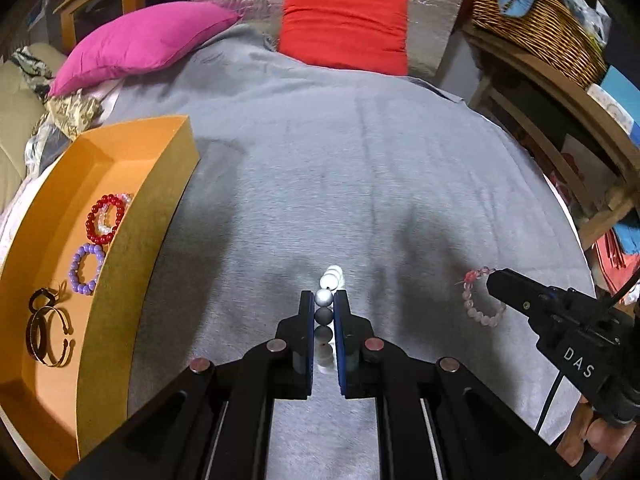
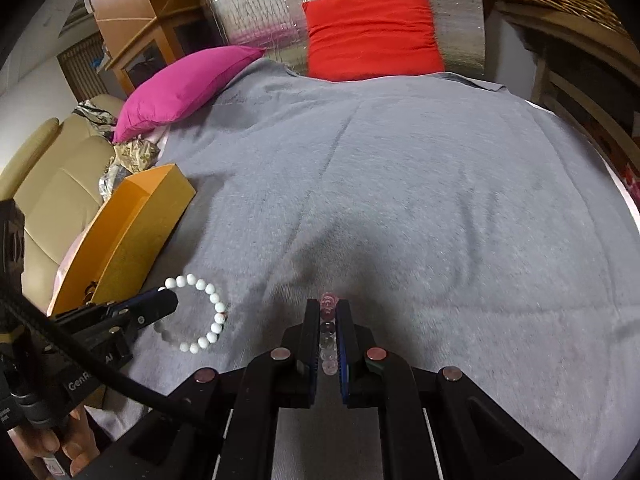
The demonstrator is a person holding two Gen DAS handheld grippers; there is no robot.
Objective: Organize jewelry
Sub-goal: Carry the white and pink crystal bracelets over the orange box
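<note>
My left gripper (image 1: 323, 297) is shut on a white bead bracelet (image 1: 331, 278), seen edge-on between the jaws. The right wrist view shows that bracelet (image 2: 208, 312) as a full ring at the left gripper (image 2: 168, 300). My right gripper (image 2: 325, 305) is shut on a pale pink bead bracelet (image 2: 328, 304). The left wrist view shows this pink bracelet (image 1: 482, 308) hanging from the right gripper (image 1: 494, 280). An orange box (image 1: 132, 240) at the left holds a red bracelet (image 1: 105, 218), a purple bracelet (image 1: 86, 268) and gold bangles (image 1: 48, 332).
A grey blanket (image 1: 340, 168) covers the bed. A pink pillow (image 1: 148, 40) and a red pillow (image 1: 346, 26) lie at the far end. A wicker basket (image 1: 536, 20) sits on wooden shelving at the right. A beige sofa (image 2: 60, 184) stands at the left.
</note>
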